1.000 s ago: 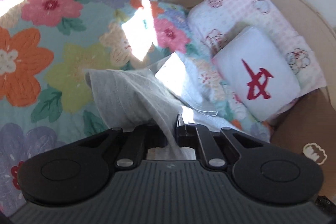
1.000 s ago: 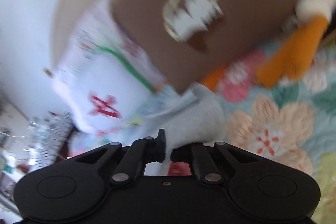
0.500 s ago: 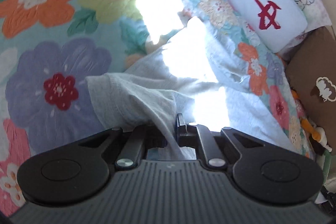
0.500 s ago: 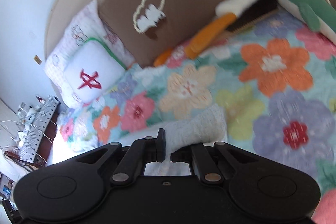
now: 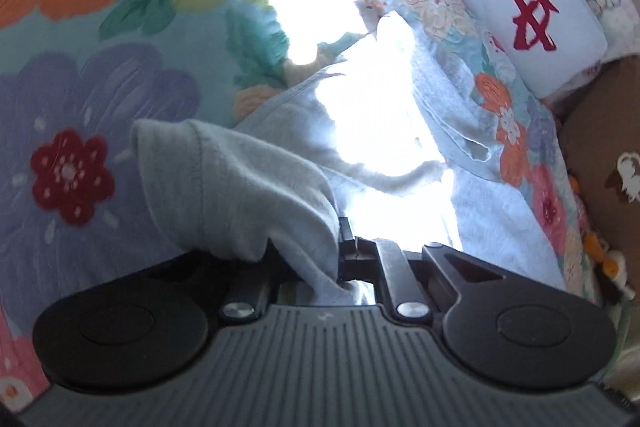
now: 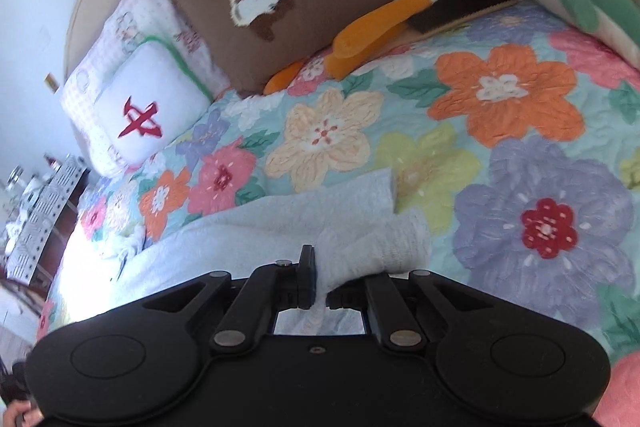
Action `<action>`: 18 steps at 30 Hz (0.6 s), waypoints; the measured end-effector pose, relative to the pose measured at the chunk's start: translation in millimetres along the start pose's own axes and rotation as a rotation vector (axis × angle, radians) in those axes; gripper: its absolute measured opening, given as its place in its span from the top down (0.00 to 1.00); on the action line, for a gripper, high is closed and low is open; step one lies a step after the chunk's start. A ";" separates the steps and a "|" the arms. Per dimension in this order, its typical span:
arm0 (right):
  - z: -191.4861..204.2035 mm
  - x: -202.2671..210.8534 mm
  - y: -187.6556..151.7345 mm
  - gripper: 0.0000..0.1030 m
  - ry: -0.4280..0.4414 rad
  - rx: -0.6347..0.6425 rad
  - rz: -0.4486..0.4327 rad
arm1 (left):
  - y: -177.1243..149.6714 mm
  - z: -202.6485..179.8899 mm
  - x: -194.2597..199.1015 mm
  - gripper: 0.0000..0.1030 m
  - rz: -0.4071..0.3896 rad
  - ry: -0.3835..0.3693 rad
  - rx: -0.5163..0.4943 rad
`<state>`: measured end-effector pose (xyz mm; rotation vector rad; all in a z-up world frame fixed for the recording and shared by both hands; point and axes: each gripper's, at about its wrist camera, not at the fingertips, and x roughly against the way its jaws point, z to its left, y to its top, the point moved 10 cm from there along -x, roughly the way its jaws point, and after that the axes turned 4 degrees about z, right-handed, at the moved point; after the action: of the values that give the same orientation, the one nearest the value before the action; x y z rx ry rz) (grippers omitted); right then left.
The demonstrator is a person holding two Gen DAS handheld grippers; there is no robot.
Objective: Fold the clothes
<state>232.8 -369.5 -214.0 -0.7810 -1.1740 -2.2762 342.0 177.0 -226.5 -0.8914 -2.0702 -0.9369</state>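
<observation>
Two corners of a pale grey garment (image 5: 248, 195) are pinched, one by the left gripper (image 5: 340, 259), closed tight on a bunched fold, one by the right gripper (image 6: 320, 291), closed narrowly on cloth. It is spread on the floral quilt (image 6: 500, 155). Both corners should be kept level and taut so the fold lands square. Soft, fuzzy knit is seen, against puffy stitched quilting.

Both grippers have lowered the grey garment (image 5: 248, 187) onto the floral quilt (image 6: 500, 147).
</observation>
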 end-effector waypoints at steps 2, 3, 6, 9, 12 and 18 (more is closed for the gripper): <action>14.4 -3.8 20.5 0.94 0.034 0.042 -0.019 | 23.5 -26.6 3.7 0.92 -0.021 -0.009 -0.057; 23.5 -5.7 35.5 0.94 0.058 0.056 -0.033 | 41.5 -46.2 7.7 0.92 -0.039 -0.034 -0.085; 66.1 -9.0 102.2 0.94 0.108 0.121 -0.100 | 107.6 -111.6 33.3 0.92 -0.157 -0.069 -0.193; 113.9 4.9 174.9 0.94 0.171 0.165 -0.232 | 178.7 -174.8 93.3 0.92 -0.373 -0.084 -0.265; 154.0 51.7 235.4 0.95 0.257 0.183 -0.430 | 215.9 -210.1 164.3 0.92 -0.572 -0.143 -0.282; 149.9 91.9 240.8 0.95 0.302 0.113 -0.425 | 207.8 -177.3 209.8 0.92 -0.607 -0.169 -0.197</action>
<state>356.3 -384.4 56.9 -0.1397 -1.4051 -2.5166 449.1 201.0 100.0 -0.4397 -2.4845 -1.4389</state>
